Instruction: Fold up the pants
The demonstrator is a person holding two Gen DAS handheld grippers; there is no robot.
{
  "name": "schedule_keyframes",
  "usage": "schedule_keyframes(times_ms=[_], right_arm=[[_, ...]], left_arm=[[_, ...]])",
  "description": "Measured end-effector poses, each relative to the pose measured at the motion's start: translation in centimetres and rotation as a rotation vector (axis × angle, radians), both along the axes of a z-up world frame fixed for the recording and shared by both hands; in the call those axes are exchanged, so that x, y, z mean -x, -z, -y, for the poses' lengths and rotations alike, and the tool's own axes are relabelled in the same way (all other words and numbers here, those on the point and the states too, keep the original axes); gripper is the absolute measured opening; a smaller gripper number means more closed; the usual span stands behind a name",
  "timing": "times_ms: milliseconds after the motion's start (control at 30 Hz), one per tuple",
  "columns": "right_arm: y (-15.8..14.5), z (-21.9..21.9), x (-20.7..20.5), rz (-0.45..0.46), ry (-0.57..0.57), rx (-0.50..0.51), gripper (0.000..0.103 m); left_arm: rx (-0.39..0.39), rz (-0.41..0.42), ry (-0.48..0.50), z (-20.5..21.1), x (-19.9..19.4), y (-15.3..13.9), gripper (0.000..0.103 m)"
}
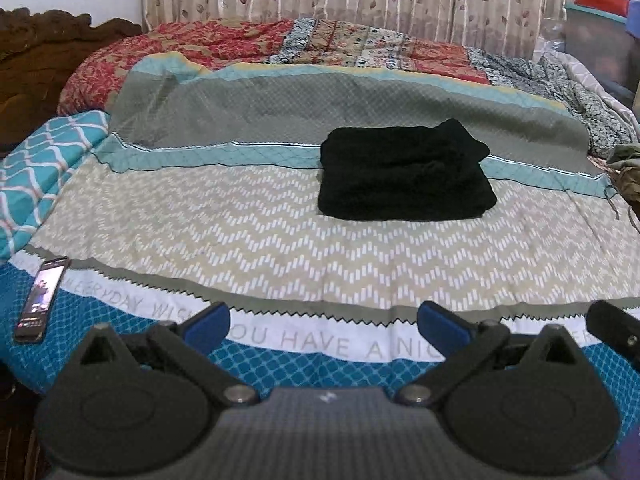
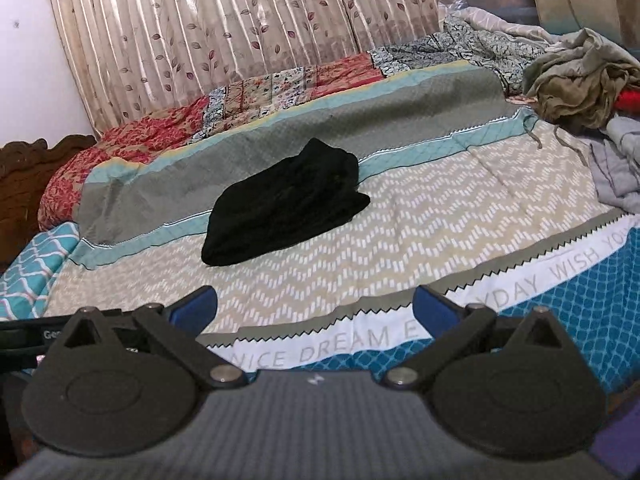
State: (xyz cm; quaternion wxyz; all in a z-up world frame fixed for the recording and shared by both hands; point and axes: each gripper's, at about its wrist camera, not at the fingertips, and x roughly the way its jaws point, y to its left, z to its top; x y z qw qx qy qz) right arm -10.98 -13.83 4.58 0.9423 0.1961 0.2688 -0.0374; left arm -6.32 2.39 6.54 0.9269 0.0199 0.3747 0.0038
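The bed [image 1: 280, 248] fills both views, spread with a striped patterned bedsheet [image 1: 248, 216]. Taking the bedsheet's zigzag-print band as the landmark, the black pants [image 1: 404, 172] lie at its far edge, overlapping the teal stripe beyond it, already folded into a thick, roughly rectangular stack. One corner at the back of the stack bulges upward.

Nearer than the zigzag band, both tools hang well apart from the pants. The left hand-held gripper [image 1: 323, 322] has its jaws spread wide with nothing between them; the right hand-held gripper [image 2: 314, 310] is likewise wide and empty.

By my reading, the fold looks finished and the step in hand is the release and retreat. To do it well, keep both tools clear of the stack so no layer is dragged. If any tidying is wanted, it would be pressing that raised back corner flat.

Left of the zigzag band's near edge, a phone [image 1: 40, 300] lies with its screen lit.

Printed on the white strip just nearer than the zigzag band: "EVERYDAY WISH YOU HAVE A NICE DREAM" across the two views. Small white lettering beginning "Ge" shows on a black strap at the right view's left edge; the rest is hidden.
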Motion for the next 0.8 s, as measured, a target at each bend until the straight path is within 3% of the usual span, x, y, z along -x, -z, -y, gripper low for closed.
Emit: schedule_keyframes(times_ms=[800], right_arm=[[-1.1,-0.1,2.9,0.014,-0.024,-0.053,0.103]], left_arm=[[-0.055,0.072,0.023,1.2,2.9,-2.0,0.103]])
